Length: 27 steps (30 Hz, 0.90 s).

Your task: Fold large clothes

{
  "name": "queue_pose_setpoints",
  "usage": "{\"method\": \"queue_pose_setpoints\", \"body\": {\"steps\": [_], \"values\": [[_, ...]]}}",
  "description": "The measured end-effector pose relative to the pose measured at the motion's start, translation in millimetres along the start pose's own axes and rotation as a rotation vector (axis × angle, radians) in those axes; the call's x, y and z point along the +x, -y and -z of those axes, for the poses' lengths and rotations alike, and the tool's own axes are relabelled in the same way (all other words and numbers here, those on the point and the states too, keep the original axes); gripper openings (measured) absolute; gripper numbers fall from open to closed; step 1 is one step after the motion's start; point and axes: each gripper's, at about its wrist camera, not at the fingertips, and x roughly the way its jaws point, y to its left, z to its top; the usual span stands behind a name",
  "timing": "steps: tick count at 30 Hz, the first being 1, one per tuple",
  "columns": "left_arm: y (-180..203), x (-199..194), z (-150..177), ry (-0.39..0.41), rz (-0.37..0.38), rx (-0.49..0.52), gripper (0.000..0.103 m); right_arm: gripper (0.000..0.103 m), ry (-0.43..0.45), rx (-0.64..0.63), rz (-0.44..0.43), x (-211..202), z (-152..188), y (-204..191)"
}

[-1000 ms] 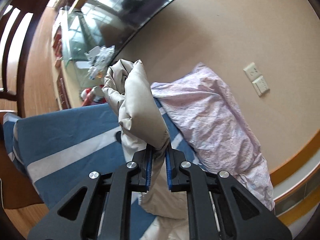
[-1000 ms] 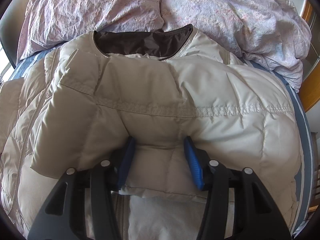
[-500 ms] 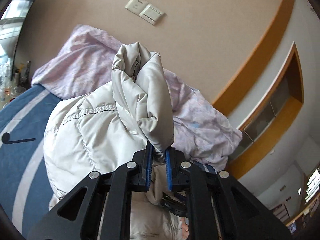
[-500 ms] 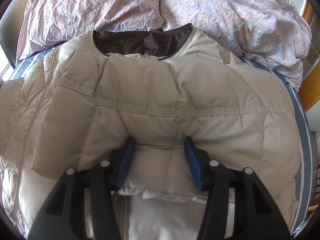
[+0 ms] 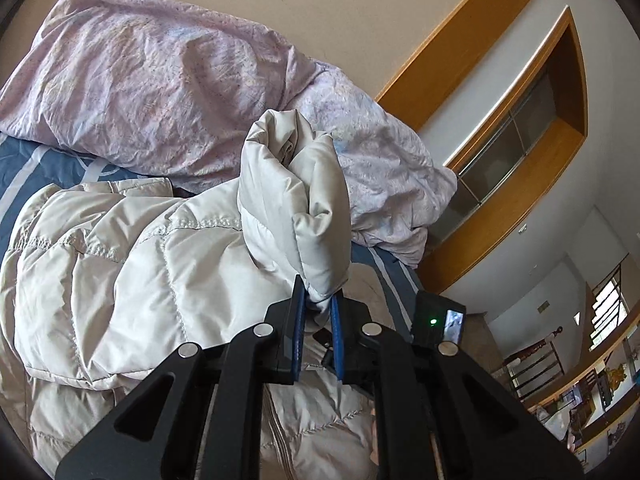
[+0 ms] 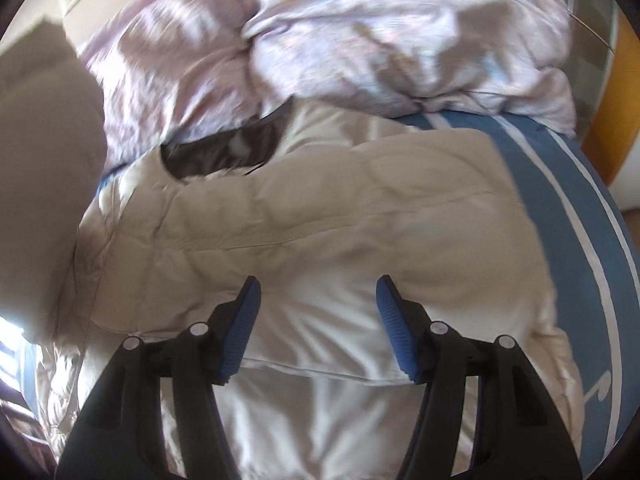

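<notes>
A beige quilted down jacket point(image 5: 120, 264) lies on a bed, its dark-lined collar point(image 6: 224, 152) toward the pillows. My left gripper point(image 5: 318, 308) is shut on the bunched end of a jacket sleeve point(image 5: 296, 200) and holds it up above the jacket body. The raised sleeve shows at the left edge of the right wrist view point(image 6: 44, 168). My right gripper point(image 6: 316, 296) is open, its blue pads just above the folded jacket body point(image 6: 320, 232), holding nothing. The right wrist view is blurred by motion.
A crumpled lilac duvet point(image 5: 160, 80) is heaped at the head of the bed, also in the right wrist view point(image 6: 380, 32). The blue sheet with white stripes point(image 6: 560, 208) shows at the right. A wood-trimmed wall recess point(image 5: 520, 120) stands beyond the bed.
My left gripper has swung the held sleeve rightward over the jacket body. My right gripper has opened wider, let go of the jacket and drawn back to the right.
</notes>
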Motion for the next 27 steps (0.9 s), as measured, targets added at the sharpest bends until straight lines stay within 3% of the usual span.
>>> {"method": "queue_pose_setpoints", "body": {"steps": [9,14,17,23,27], "values": [[0,61,37,-0.168,-0.058,0.033,0.014,0.061,0.019,0.075,0.013,-8,-1,37],[8,70,48,-0.191,-0.056,0.078,0.043,0.060,0.021,0.094,0.005,-7,-1,42],[11,71,50,-0.191,-0.062,0.095,0.051,0.060,0.019,0.103,-0.008,-7,-2,43],[6,53,43,-0.158,-0.059,0.097,0.073,0.059,0.010,0.127,-0.121,-12,-4,39],[-6,34,32,-0.093,-0.135,0.120,0.075,0.056,-0.055,0.148,-0.337,-7,-3,27]]}}
